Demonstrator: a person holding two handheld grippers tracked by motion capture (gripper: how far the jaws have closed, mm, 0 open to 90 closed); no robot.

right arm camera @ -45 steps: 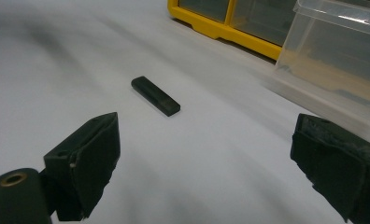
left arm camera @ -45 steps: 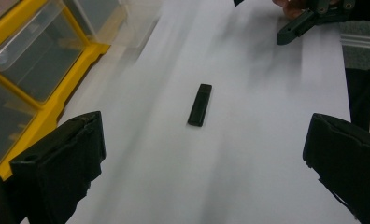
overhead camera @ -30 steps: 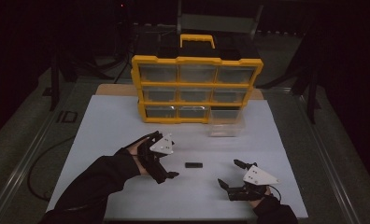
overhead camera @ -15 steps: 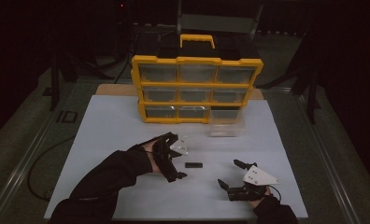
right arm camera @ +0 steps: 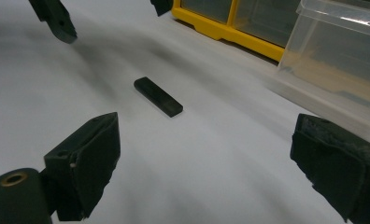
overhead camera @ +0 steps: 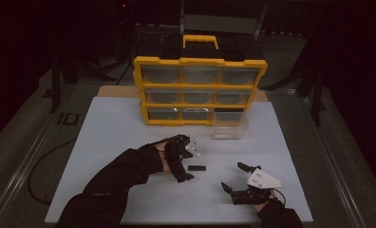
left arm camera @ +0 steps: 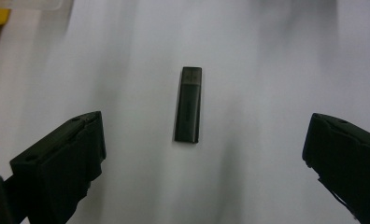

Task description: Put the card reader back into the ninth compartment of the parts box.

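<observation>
Item: black stick, flat on surface. Left tongs gaped wide, empty, at its 9 o'clock: approach step. Next: straddle, close. Right tongs wide, empty.

White table — black stick, clear drawer, organizer.

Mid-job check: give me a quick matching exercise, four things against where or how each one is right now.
1. stick
2. drawer
3. left gripper
4. cabinet

a. yellow, at the table's far side
b. open, just beside the stick
c. clear, pulled out in front of the cabinet
d. black, flat on the white sheet

Pairs: 1-d, 2-c, 3-b, 4-a
</observation>
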